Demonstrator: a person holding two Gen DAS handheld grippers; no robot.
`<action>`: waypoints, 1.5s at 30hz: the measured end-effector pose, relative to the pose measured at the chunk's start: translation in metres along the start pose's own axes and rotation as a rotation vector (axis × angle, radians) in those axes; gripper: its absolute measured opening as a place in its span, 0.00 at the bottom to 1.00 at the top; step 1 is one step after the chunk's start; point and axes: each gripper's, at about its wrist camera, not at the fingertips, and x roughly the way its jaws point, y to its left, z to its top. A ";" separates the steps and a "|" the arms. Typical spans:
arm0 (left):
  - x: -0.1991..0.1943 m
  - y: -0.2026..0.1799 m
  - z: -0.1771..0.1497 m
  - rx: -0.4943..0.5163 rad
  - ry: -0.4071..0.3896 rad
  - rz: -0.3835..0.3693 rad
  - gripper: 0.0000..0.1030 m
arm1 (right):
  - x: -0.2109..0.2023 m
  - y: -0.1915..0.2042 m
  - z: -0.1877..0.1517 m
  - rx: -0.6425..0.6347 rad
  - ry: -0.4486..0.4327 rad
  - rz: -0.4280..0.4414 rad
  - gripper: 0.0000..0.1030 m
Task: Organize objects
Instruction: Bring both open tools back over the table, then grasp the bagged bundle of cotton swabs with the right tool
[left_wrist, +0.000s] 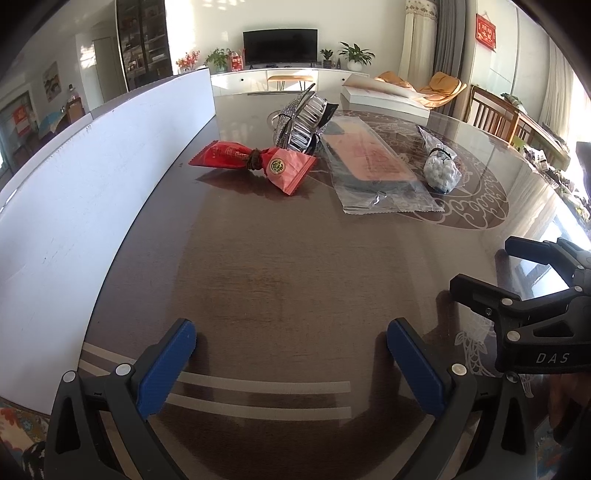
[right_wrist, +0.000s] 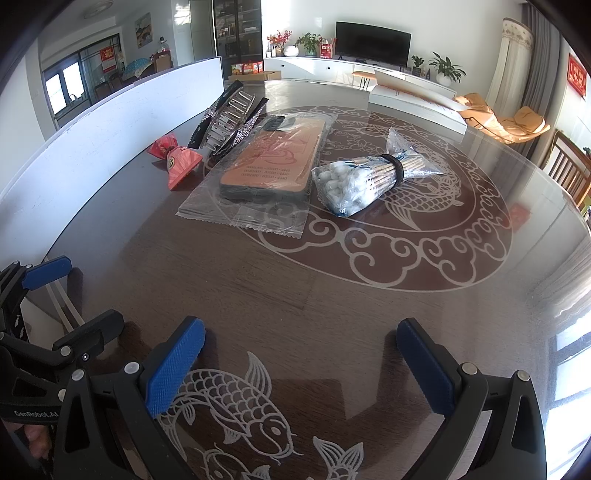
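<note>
Four items lie in a row across the far part of the glass-topped table. From the left: a red snack packet pinched at its middle by a dark band, a rhinestone hair claw, a pink phone case in a clear bag, and a banded bag of cotton swabs. My left gripper is open and empty near the front edge. Beside it on the right, my right gripper is likewise open and empty, well short of the items.
A tall white panel runs along the table's left side. A flat white box sits at the far end. Wooden chairs stand to the right. Fish and cloud patterns mark the tabletop.
</note>
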 end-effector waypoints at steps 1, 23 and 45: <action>0.000 0.000 0.000 0.000 0.000 0.000 1.00 | 0.000 0.000 0.000 0.000 0.000 0.000 1.00; 0.001 0.001 -0.002 0.013 -0.027 -0.013 1.00 | 0.000 0.000 0.000 0.000 0.001 0.000 1.00; 0.003 0.006 -0.001 0.002 -0.049 -0.006 1.00 | 0.044 -0.096 0.105 0.445 0.020 0.015 0.80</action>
